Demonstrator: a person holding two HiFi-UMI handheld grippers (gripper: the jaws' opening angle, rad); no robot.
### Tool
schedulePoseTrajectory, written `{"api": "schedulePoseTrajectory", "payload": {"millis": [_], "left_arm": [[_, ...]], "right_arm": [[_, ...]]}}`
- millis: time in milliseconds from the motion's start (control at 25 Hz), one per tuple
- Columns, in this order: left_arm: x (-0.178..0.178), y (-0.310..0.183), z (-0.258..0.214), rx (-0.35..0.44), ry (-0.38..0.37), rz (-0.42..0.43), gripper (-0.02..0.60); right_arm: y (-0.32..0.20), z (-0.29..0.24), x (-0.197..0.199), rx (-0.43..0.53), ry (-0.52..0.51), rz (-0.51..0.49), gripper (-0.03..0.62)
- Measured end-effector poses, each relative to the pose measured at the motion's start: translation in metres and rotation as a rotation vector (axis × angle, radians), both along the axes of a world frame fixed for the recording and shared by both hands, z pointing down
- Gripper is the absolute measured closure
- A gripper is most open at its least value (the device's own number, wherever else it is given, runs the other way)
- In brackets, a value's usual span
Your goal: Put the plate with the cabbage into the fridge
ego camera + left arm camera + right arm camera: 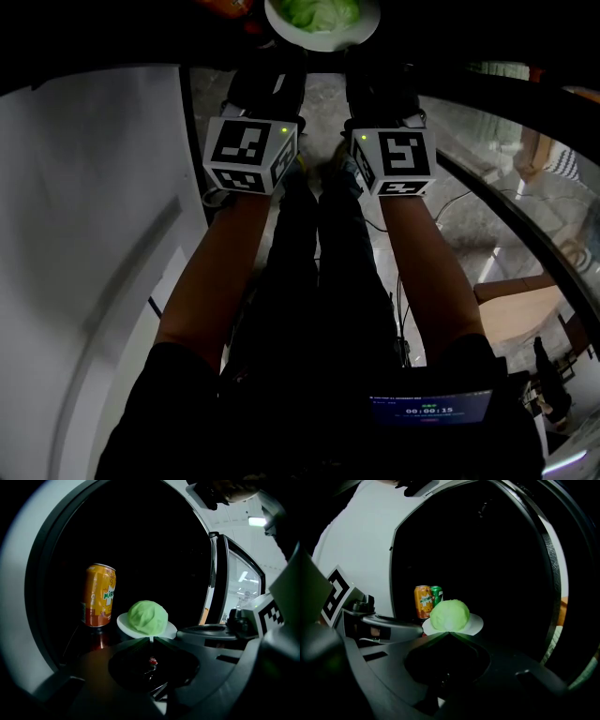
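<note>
Two hand-held grippers reach forward side by side. In the head view their marker cubes sit mid-frame, the left one [249, 155] just left of centre and the right one [394, 161] just right of it, with bare forearms running down toward the bottom of the frame.

The round white plate [328, 43] carrying a pale green head of cabbage [323, 11] shows at the top centre of that view, above and between the two cubes.

In the left gripper view, the left gripper [152, 640] has its dark jaws drawn together. Their tips pinch the near rim of the plate [123, 620], and a thin white sliver of rim shows between them.

In the right gripper view, the right gripper [449, 633] is likewise closed, its tips meeting on the plate's near edge [477, 623].

The plate lies in the dark opening of the fridge [497, 564], at the centre of both gripper views. An orange soda can [99, 596] stands upright just left of it. Only the right gripper view shows a green can [436, 595], directly beside the orange one.
</note>
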State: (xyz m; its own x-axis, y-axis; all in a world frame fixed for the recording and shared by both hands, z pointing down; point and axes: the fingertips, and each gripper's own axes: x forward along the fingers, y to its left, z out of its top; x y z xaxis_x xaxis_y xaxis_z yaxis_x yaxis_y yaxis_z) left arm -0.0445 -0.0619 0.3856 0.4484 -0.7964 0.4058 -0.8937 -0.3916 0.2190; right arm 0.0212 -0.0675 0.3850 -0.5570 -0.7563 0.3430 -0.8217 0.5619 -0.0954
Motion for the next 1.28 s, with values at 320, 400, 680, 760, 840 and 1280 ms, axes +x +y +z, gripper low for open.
{"api": "schedulePoseTrajectory", "payload": {"millis": [320,400,680,760,840,1280], "left_arm": [[-0.005,0.006,0.000,0.024,0.015,0.005,0.571],[-0.008,0.008,-0.006,0.046,0.012,-0.001,0.571],[-0.017,0.020,-0.030,0.100,-0.001,-0.039,0.571],[-0.020,0.023,-0.035,0.113,-0.006,-0.046,0.571],[-0.022,0.026,-0.041,0.123,-0.009,-0.051,0.571],[-0.025,0.037,-0.071,0.191,-0.018,-0.048,0.571]], "right_arm": [[0.004,-0.003,0.005,0.023,0.006,-0.001,0.591],[0.005,-0.009,0.006,0.036,0.005,-0.011,0.591],[0.008,-0.031,0.011,0.088,0.009,-0.015,0.591],[0.009,-0.038,0.013,0.105,0.017,-0.010,0.591],[0.012,-0.045,0.016,0.111,0.018,-0.002,0.591],[0.029,-0.062,0.024,0.141,0.015,0.021,0.591]]}}
